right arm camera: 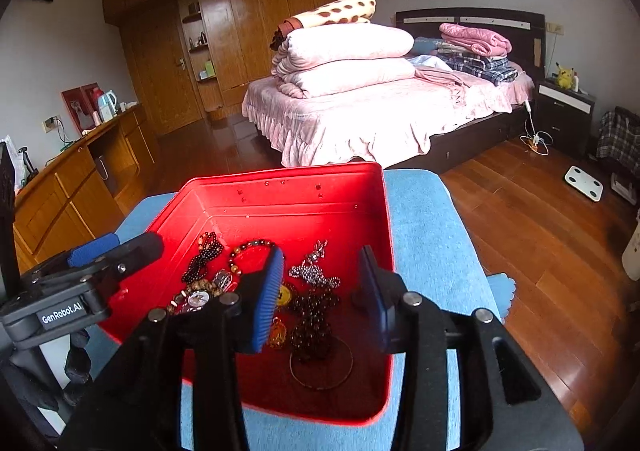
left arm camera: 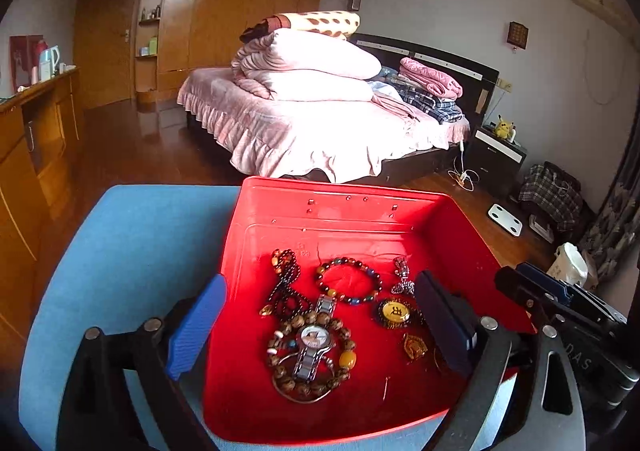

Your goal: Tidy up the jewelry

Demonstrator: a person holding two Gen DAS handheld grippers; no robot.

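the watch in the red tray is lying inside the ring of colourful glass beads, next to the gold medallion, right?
Not quite. The left wrist view shows the watch in the red tray lying across the ring of brown wooden beads. The colourful bead bracelet lies apart, farther back. The gold medallion is indeed beside the watch.

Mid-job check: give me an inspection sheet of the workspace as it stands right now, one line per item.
Surface: blue padded seat carrying the red tray.
Job's things: all inside the tray; silver watch lying within a ring of the wooden bead bracelet; multicolour bead bracelet, dark bead strand, round yellow pendant, rhinestone piece, dark bead necklace.
Clutter: nothing seen on the seat outside the tray.
Grippers: left gripper open, over the watch, holding nothing; right gripper open, over the dark bead necklace, holding nothing.
Cables: white cord on the floor by the nightstand.
Surroundings: bed with folded bedding, wooden wardrobe, white scale.
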